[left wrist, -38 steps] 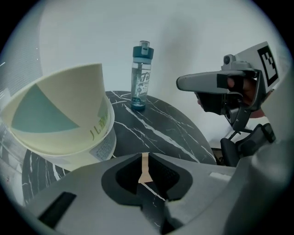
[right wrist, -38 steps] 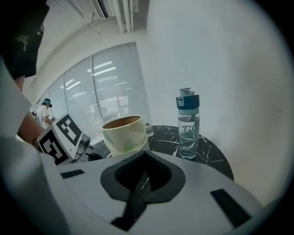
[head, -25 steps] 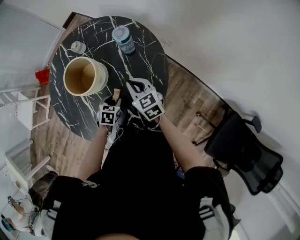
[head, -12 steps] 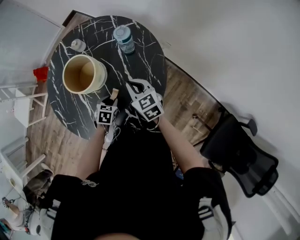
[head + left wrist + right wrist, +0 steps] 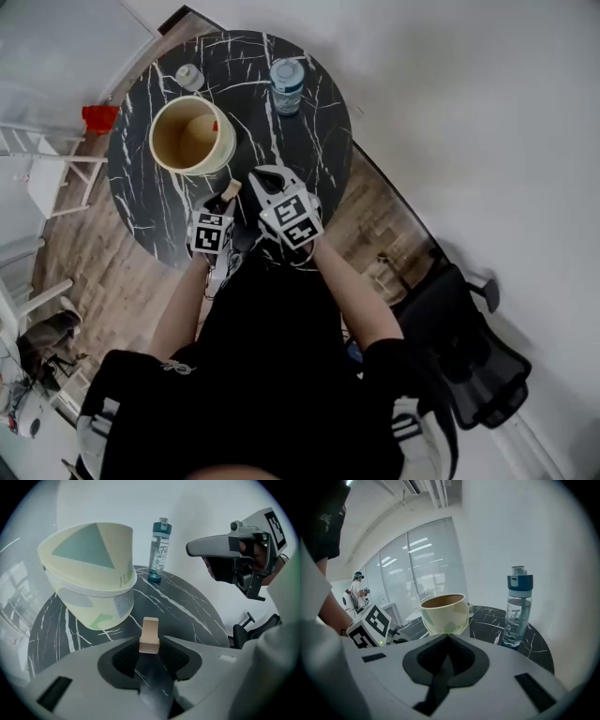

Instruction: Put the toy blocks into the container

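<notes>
A pale wooden block stands between the tips of my left gripper, whose jaws are closing on it; both tips touch its sides. From the head view the block sticks out of the left gripper just below the cream container. The container is open-topped, with something small and red at its inner rim. My right gripper hovers beside the left one, shut and empty. It is in the left gripper view as well, as the right gripper.
A clear bottle with a blue cap stands at the far side of the round black marble table. A small white lid lies behind the container. A black office chair is at the right, a white rack at the left.
The head view has shifted, so the table and container sit further right and lower. Both grippers stay by the container, with the block still at the left gripper's tips.
</notes>
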The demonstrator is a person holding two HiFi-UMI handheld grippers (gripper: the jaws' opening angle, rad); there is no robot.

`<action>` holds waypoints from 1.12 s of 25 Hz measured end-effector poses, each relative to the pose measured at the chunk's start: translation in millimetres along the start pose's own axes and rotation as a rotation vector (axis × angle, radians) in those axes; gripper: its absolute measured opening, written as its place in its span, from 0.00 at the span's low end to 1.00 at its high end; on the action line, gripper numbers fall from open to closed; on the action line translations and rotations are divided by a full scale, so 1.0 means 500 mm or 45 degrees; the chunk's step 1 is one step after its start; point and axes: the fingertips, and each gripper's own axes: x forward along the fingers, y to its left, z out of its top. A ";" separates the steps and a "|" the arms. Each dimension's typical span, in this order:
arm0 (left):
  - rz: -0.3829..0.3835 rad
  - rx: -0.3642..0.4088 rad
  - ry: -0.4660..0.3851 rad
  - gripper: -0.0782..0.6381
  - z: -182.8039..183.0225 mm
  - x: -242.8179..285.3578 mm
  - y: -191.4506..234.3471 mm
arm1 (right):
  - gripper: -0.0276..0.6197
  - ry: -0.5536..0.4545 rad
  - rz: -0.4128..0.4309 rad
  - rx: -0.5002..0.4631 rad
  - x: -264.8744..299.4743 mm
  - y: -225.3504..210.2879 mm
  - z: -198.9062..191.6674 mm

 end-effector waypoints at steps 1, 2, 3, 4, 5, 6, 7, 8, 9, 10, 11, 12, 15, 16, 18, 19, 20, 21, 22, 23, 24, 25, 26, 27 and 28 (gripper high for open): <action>0.007 -0.015 -0.011 0.29 -0.001 -0.007 0.004 | 0.04 0.004 0.023 -0.013 0.007 0.011 0.003; 0.017 -0.031 -0.021 0.29 -0.003 -0.014 0.008 | 0.04 0.007 0.047 -0.026 0.014 0.022 0.007; 0.029 -0.047 -0.030 0.29 -0.005 -0.022 0.014 | 0.04 0.009 0.072 -0.040 0.022 0.034 0.010; 0.042 -0.065 -0.038 0.29 -0.007 -0.030 0.019 | 0.04 0.012 0.096 -0.056 0.029 0.046 0.014; 0.055 -0.084 -0.047 0.29 -0.010 -0.040 0.024 | 0.04 0.015 0.120 -0.071 0.036 0.058 0.017; 0.070 -0.106 -0.059 0.29 -0.013 -0.049 0.031 | 0.04 0.020 0.144 -0.085 0.042 0.070 0.019; 0.087 -0.132 -0.073 0.29 -0.017 -0.057 0.038 | 0.04 0.025 0.166 -0.099 0.048 0.082 0.022; 0.106 -0.161 -0.089 0.29 -0.022 -0.066 0.046 | 0.04 0.030 0.191 -0.114 0.055 0.094 0.024; 0.126 -0.190 -0.103 0.29 -0.027 -0.075 0.054 | 0.04 0.035 0.216 -0.130 0.061 0.107 0.027; 0.148 -0.219 -0.116 0.29 -0.032 -0.084 0.062 | 0.04 0.039 0.244 -0.148 0.068 0.119 0.030; 0.169 -0.248 -0.127 0.29 -0.038 -0.094 0.070 | 0.04 0.043 0.273 -0.166 0.075 0.131 0.033; 0.190 -0.275 -0.137 0.29 -0.043 -0.103 0.079 | 0.04 0.045 0.300 -0.182 0.083 0.143 0.036; 0.252 -0.344 -0.163 0.29 -0.061 -0.130 0.106 | 0.04 0.049 0.364 -0.222 0.102 0.178 0.044; 0.271 -0.366 -0.173 0.29 -0.067 -0.138 0.114 | 0.04 0.047 0.381 -0.235 0.107 0.189 0.046; 0.305 -0.403 -0.197 0.29 -0.074 -0.153 0.128 | 0.04 0.036 0.412 -0.261 0.114 0.209 0.053; 0.319 -0.417 -0.211 0.29 -0.074 -0.162 0.135 | 0.04 0.026 0.425 -0.272 0.116 0.218 0.059; 0.332 -0.430 -0.229 0.29 -0.071 -0.173 0.142 | 0.04 0.014 0.435 -0.281 0.118 0.227 0.068; 0.344 -0.443 -0.250 0.29 -0.066 -0.185 0.150 | 0.04 0.000 0.443 -0.289 0.119 0.236 0.079; 0.356 -0.455 -0.272 0.29 -0.059 -0.198 0.160 | 0.04 -0.014 0.447 -0.295 0.120 0.242 0.091; 0.369 -0.465 -0.296 0.29 -0.050 -0.211 0.170 | 0.04 -0.026 0.449 -0.301 0.121 0.247 0.102; 0.382 -0.472 -0.318 0.29 -0.041 -0.225 0.180 | 0.04 -0.037 0.447 -0.308 0.122 0.250 0.113; 0.396 -0.477 -0.340 0.29 -0.030 -0.239 0.189 | 0.04 -0.047 0.444 -0.316 0.124 0.252 0.124; 0.409 -0.479 -0.363 0.29 -0.018 -0.253 0.198 | 0.04 -0.056 0.440 -0.324 0.125 0.252 0.134; 0.422 -0.480 -0.388 0.29 -0.006 -0.267 0.207 | 0.04 -0.066 0.435 -0.332 0.126 0.252 0.144; 0.433 -0.480 -0.411 0.29 0.006 -0.280 0.215 | 0.04 -0.075 0.431 -0.337 0.127 0.251 0.153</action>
